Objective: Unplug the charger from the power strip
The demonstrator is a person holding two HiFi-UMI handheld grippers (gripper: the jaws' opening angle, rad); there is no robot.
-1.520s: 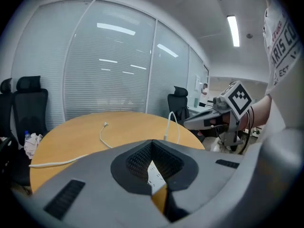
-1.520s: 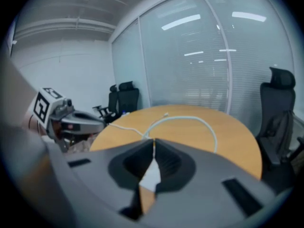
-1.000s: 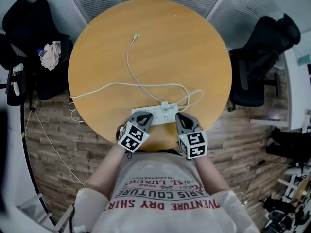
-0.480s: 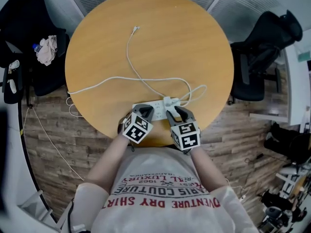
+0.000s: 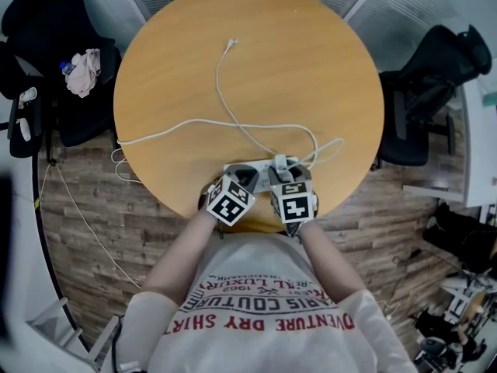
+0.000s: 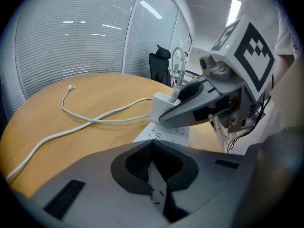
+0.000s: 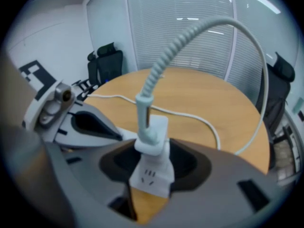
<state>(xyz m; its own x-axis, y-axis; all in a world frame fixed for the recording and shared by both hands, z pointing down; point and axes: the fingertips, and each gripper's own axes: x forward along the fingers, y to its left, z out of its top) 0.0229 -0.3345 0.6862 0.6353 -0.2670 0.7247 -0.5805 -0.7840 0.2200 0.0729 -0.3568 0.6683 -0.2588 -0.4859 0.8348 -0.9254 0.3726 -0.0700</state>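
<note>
**Fig. Both grippers at the power strip, near edge of the round table.**
Nearest me, my left gripper (image 6: 153, 146) has its fingers clenched together and empty. Their tips are over the white power strip (image 5: 262, 179), which lies just inside the near edge of the table (image 5: 326, 76). Beside it, my right gripper (image 7: 152, 156) straddles the white charger (image 7: 154, 129). Its fingers are opening and released, with a dark gap on each side of the charger. The charger stands upright, plugged in towards the strip's right end. Beyond, the charger's cable (image 5: 225, 107) loops towards the right edge, then runs to the far side, its free plug lying on the table. A second white cord (image 5: 155, 136) leaves over the left edge.
</note>
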